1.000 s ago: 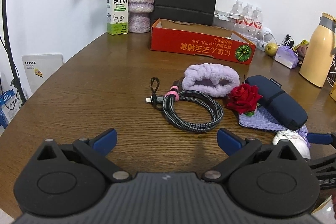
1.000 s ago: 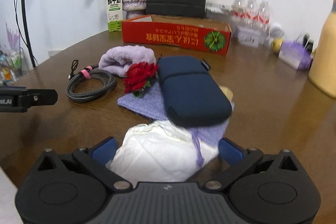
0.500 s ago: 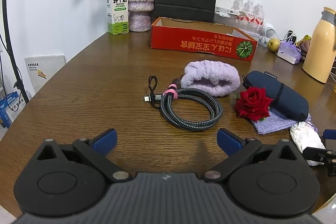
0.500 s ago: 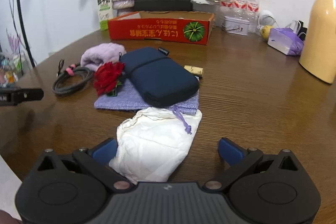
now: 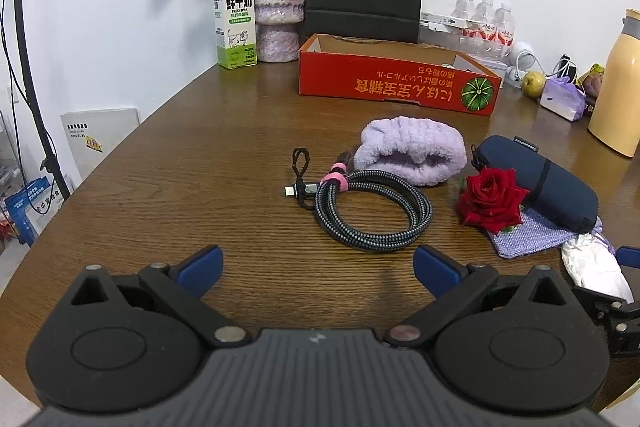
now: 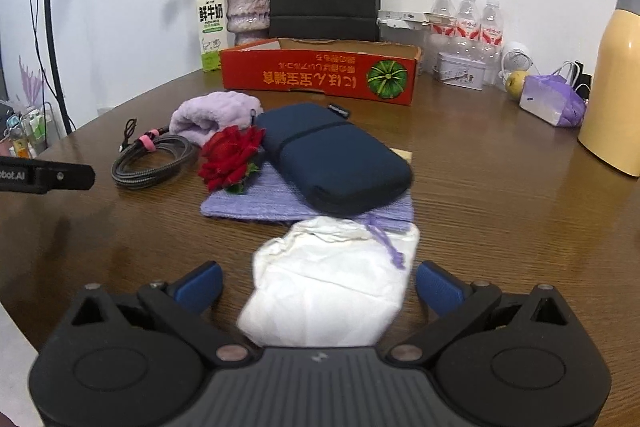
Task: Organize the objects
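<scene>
White crumpled cloth pouch (image 6: pixel 332 287) sits low centre in our right wrist view, between the spread jaws of our right gripper (image 6: pixel 318 285).

Going left to right in that view: our left gripper (image 5: pixel 318 263), released and empty, pokes in at the left edge; then the coiled braided grey cable (image 6: pixel 154 163), the red fabric rose (image 6: pixel 232 157), and the navy zip case (image 6: pixel 334 157) lying on a flat lilac woven bag (image 6: pixel 256 201). The pouch lies just ahead of our right gripper's released fingers, long axis running away from us toward the case, not yet pinched. We judge the right hand far nearer; the red cardboard tray (image 6: pixel 320 77) waits upper centre.
</scene>
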Tool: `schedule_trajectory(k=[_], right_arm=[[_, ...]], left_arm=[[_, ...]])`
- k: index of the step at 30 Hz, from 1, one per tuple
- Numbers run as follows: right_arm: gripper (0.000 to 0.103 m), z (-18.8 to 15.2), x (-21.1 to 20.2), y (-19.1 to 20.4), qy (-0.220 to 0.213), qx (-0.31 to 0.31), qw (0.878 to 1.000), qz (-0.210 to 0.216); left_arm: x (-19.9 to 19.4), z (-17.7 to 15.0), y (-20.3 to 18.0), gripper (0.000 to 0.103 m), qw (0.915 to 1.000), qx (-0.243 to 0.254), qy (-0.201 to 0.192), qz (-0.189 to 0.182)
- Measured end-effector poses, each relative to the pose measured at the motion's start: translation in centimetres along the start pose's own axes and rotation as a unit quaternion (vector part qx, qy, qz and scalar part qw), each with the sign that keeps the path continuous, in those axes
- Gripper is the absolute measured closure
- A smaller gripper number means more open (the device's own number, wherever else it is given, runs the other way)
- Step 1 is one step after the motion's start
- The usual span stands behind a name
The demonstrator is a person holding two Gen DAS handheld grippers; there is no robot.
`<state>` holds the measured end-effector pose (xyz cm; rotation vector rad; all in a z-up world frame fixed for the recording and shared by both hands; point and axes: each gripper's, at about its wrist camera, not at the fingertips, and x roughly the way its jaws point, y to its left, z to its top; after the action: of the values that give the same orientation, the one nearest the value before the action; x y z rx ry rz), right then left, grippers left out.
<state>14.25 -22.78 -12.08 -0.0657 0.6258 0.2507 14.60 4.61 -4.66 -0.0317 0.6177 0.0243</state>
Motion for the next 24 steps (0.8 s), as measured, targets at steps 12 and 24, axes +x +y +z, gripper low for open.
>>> schedule_trajectory(k=[12, 24], right_arm=[[0.052, 0.0, -1.1, -1.5, -0.01, -0.022, 0.999, 0.031], [0.078, 0.4, -3.6, -1.2, -0.055, -0.014, 0.997, 0.057]], left_arm=[[0.5, -0.4, -0.1, 0.0, 0.9999, -0.001, 0.012, -0.004], [2.8, 2.0, -0.2, 0.0, 0.9994, 0.013, 0.029, -0.016]])
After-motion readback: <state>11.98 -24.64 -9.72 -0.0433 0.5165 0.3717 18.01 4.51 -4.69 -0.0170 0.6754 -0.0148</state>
